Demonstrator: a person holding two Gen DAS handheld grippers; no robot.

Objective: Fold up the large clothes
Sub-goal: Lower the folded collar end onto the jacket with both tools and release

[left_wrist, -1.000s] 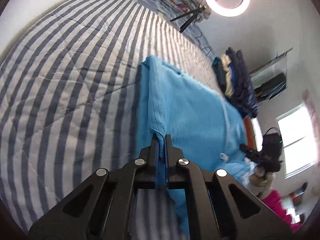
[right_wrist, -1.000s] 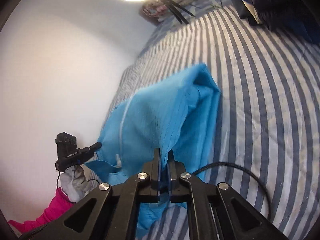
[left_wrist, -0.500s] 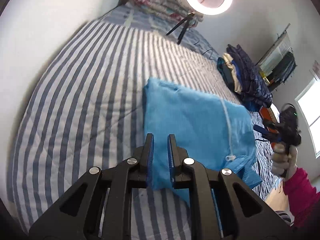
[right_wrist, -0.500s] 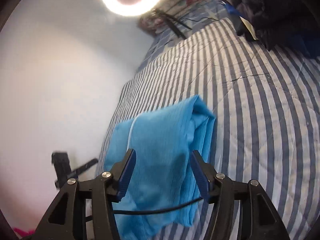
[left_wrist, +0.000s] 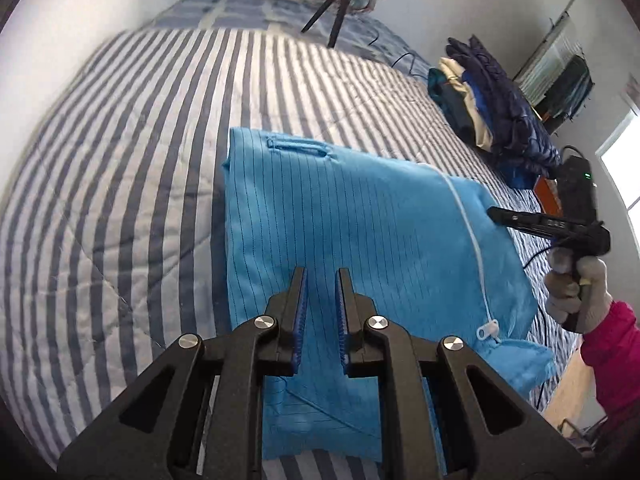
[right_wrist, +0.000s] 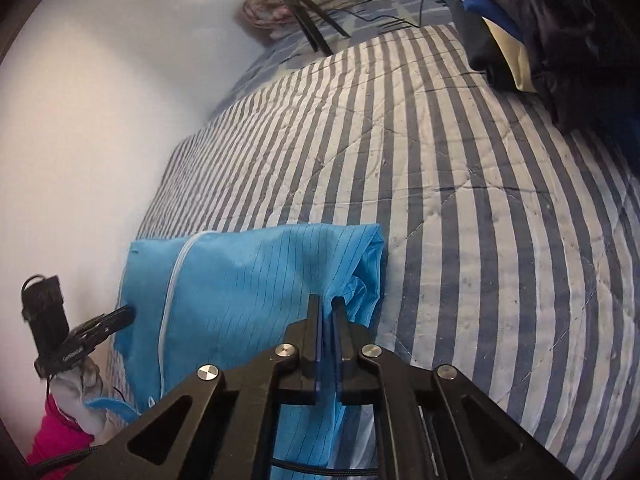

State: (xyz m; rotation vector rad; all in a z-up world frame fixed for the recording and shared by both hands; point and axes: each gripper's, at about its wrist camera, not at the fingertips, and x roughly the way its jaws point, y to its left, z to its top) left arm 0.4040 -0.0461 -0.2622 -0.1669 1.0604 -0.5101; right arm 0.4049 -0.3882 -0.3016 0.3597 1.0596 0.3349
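Blue garment (left_wrist: 340, 216), thin, soft, light, lies folded on the striped quilt (left_wrist: 120, 160) near you. Grab doubled edges/corners, not the white zipper (left_wrist: 468, 232). Your left gripper (left_wrist: 320, 276) hovers w/ jaws slightly apart, empty. Right gripper (right_wrist: 327, 304) has just been closing, pinching the garment's right edge.

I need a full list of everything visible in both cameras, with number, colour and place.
garment: one, light blue, folded on the quilt.
quilt: one, blue-and-white striped, covering the bed.
clothes pile: one, dark blue and cream, on the quilt's far right.
tripod: one, black, at the bed's head.
left gripper: one, black, open above the garment.
right gripper: one, black, jaws just closing, garment edge between them.
gloved hand: one, grey, holding the right gripper.
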